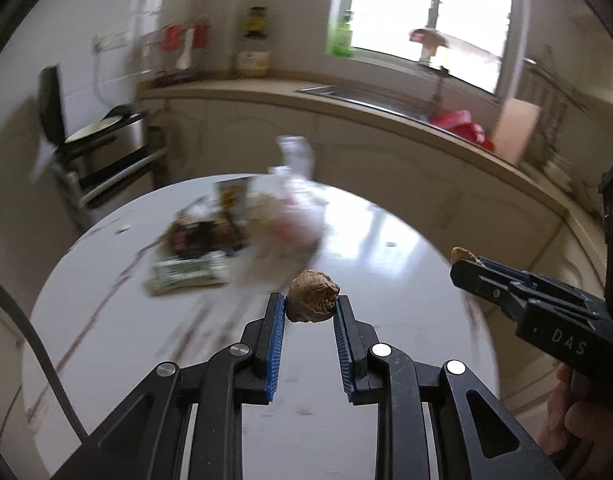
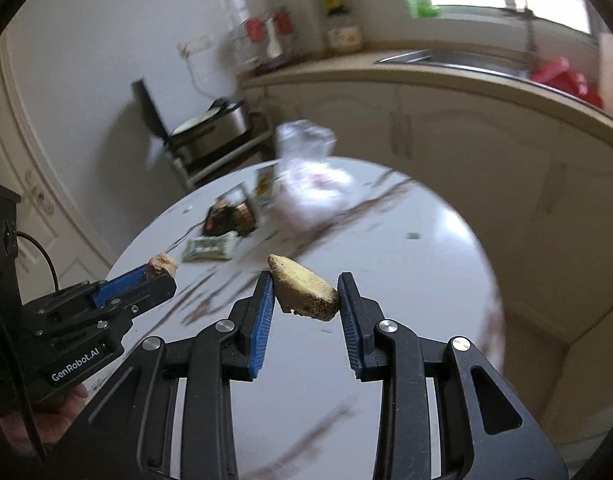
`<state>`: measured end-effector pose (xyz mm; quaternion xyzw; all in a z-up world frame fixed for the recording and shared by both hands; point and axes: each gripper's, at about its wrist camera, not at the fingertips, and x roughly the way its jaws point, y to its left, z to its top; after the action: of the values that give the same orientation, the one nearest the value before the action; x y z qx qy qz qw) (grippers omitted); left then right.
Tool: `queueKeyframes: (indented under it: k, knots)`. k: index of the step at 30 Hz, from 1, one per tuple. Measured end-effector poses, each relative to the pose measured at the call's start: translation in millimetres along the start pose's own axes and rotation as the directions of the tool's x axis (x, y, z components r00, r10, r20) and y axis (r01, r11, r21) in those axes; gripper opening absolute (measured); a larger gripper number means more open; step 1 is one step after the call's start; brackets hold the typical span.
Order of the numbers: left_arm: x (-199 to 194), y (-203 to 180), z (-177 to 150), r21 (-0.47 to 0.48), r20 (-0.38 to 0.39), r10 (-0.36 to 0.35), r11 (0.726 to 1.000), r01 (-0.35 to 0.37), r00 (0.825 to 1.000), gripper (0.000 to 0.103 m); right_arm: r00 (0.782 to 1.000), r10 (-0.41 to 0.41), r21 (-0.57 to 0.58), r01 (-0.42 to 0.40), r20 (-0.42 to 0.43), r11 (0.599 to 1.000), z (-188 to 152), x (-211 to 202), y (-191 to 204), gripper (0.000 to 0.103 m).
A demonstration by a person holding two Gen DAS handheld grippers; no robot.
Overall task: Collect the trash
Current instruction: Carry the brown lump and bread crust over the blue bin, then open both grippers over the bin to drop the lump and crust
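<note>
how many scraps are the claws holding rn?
2. A round brown lump is pinched in the left claw; a yellowish wedge is in the right claw. Both are above the table.

Each view is taken from just behind its own gripper's fingers, which fill the lower middle of the frame, looking forward and slightly down over a round white table (image 1: pixel 106 340) (image 2: pixel 406 280). The kitchen counter (image 1: pixel 386 112) (image 2: pixel 446 76) is faced in both, across the upper right. The table, a pile of wrappers (image 1: pixel 194 248) (image 2: pixel 222 232) and the counter are shared. The right gripper (image 1: pixel 466 264) enters the left wrist view at right; the left gripper (image 2: pixel 162 270) enters the right wrist view at left.
</note>
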<state>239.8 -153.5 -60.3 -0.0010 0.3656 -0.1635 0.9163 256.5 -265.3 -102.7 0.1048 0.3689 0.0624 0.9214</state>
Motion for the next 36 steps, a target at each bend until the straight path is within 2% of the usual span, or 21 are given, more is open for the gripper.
queueKeyframes:
  k: [8, 13, 17, 24, 27, 31, 36]
  knots:
    - [22.0, -96.4, 0.1, 0.105, -0.014, -0.118, 0.987, 0.119, 0.993, 0.021, 0.991, -0.119, 0.119, 0.111, 0.058, 0.987, -19.5, -70.5, -91.6, 0.03]
    - [45.9, -147.7, 1.1, 0.15, -0.041, -0.184, 0.971, 0.188, 0.982, 0.021, 0.98, -0.192, 0.19, 0.179, 0.049, 0.965, -41.0, -99.6, -146.0, 0.03]
    - [76.4, -179.0, 0.9, 0.185, -0.082, -0.218, 0.955, 0.23, 0.973, 0.021, 0.972, -0.236, 0.256, 0.223, 0.02, 0.941, -61.6, -107.5, -190.0, 0.03]
    - [150.9, -218.3, -11.7, 0.23, -0.218, -0.244, 0.928, 0.293, 0.945, 0.021, 0.959, -0.267, 0.358, 0.282, -0.092, 0.89, -105.8, -86.5, -267.4, 0.03]
    - [196.4, -234.0, -20.1, 0.227, -0.302, -0.234, 0.924, 0.308, 0.924, 0.021, 0.956, -0.243, 0.404, 0.291, -0.166, 0.867, -130.6, -62.4, -297.2, 0.03]
    - [249.4, -243.1, -33.5, 0.201, -0.407, -0.22, 0.925, 0.322, 0.886, 0.021, 0.949, -0.207, 0.455, 0.297, -0.239, 0.84, -158.8, -34.6, -323.0, 0.03]
    - [301.3, -247.2, -38.7, 0.177, -0.479, -0.198, 0.933, 0.315, 0.855, 0.021, 0.938, -0.169, 0.503, 0.308, -0.303, 0.808, -184.7, -7.2, -349.2, 0.03]
